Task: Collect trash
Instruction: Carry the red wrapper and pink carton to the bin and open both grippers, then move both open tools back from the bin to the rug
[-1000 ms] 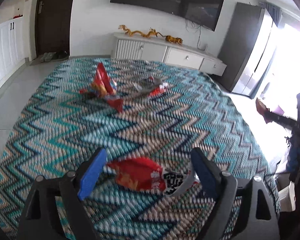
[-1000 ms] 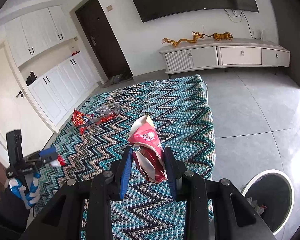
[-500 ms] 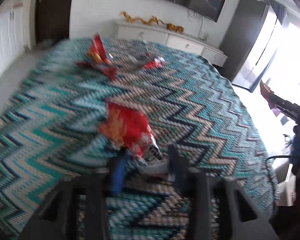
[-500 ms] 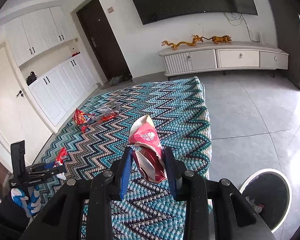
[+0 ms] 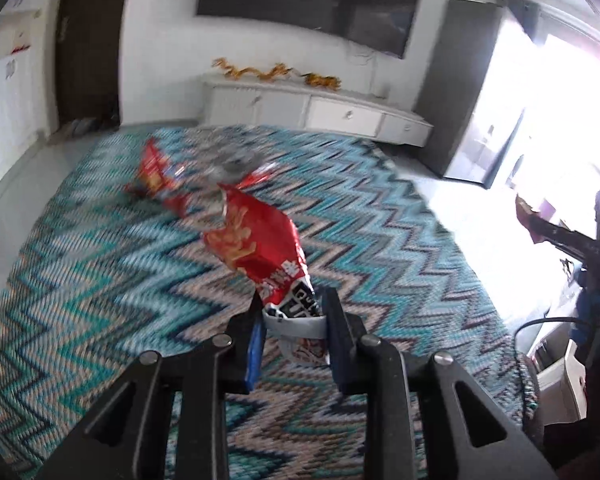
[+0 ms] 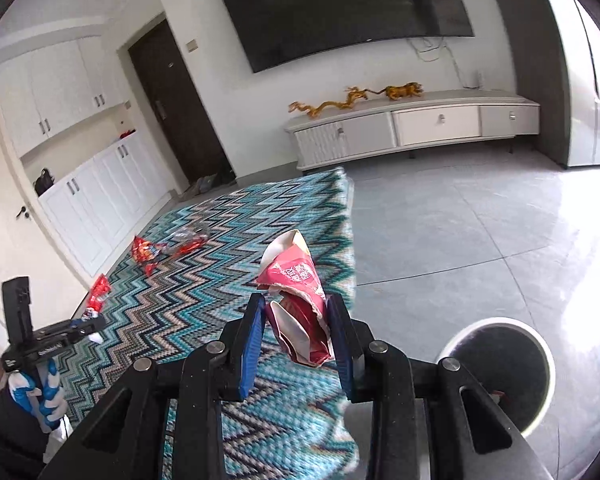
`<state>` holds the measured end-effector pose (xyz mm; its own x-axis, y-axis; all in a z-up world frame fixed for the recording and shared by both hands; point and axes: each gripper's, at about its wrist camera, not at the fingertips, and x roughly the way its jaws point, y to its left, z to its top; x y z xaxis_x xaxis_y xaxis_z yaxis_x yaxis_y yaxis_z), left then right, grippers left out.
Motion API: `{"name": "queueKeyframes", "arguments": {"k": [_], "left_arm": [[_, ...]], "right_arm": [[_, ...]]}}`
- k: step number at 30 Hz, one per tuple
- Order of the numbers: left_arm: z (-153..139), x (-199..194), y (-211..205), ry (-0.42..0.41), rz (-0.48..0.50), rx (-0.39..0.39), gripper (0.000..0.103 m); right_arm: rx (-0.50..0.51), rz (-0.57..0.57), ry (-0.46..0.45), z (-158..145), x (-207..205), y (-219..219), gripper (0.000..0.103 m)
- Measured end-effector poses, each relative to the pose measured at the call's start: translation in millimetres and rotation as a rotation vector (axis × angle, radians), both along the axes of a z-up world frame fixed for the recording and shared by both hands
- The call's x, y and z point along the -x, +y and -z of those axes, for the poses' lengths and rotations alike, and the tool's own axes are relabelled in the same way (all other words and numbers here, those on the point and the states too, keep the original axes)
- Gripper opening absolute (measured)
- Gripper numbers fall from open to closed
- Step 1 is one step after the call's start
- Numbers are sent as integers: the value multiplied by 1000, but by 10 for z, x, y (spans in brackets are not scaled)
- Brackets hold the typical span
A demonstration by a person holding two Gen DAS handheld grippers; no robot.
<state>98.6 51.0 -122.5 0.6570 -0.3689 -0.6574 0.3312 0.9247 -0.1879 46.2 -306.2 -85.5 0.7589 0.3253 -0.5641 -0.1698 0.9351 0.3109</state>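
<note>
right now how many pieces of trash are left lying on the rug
2, as far as shows: a red snack bag near the rug's far left edge and a clear crumpled wrapper beside it. Blur could hide smaller bits. Two more wrappers are held, one per gripper.

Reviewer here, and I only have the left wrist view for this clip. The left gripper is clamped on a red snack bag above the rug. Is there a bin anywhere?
Observer: Yes. The right wrist view shows a round bin on the grey floor, just off the rug's edge.
Operator: Is the right gripper carrying anything?
Observer: The right gripper is shut on a crumpled pink wrapper, held above the rug edge.
Operator: Is that bin empty?
Observer: Not quite; something small and red shows near its bottom, too small to identify.
Operator: Does that view show my left gripper?
Observer: Yes, the left gripper is at far left with the red snack bag sticking up.
</note>
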Motion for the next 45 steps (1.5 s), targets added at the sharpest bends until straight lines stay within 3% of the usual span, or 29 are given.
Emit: {"name": "queueKeyframes", "arguments": {"k": [4, 13, 19, 24, 27, 29, 32, 36, 40, 45], "left_arm": [[-190, -40, -460, -39, 112, -18, 25], [-397, -291, -2062, -86, 453, -109, 26], [-251, -567, -3272, -43, 668, -179, 26], [76, -702, -4122, 42, 790, -224, 28], [273, -785, -4451, 108, 819, -221, 36], [373, -866, -4617, 150, 820, -203, 46], [444, -964, -4739, 185, 803, -178, 58], [433, -1002, -4733, 194, 774, -154, 59], [307, -927, -4587, 138, 729, -169, 59], [-59, -759, -4245, -8, 586, -201, 59]], "right_arm": [[-13, 74, -2, 23, 143, -280, 30], [19, 255, 38, 200, 381, -996, 30], [94, 304, 129, 463, 343, -1441, 30], [98, 328, 192, 656, 171, -1680, 33], [96, 342, 227, 796, 48, -1779, 34], [91, 355, 246, 885, -6, -1853, 47], [84, 389, 277, 1002, -68, -1966, 49], [64, 431, 294, 1066, 6, -2097, 50], [43, 454, 275, 989, 112, -2106, 50], [39, 455, 217, 771, 268, -2029, 51]]}}
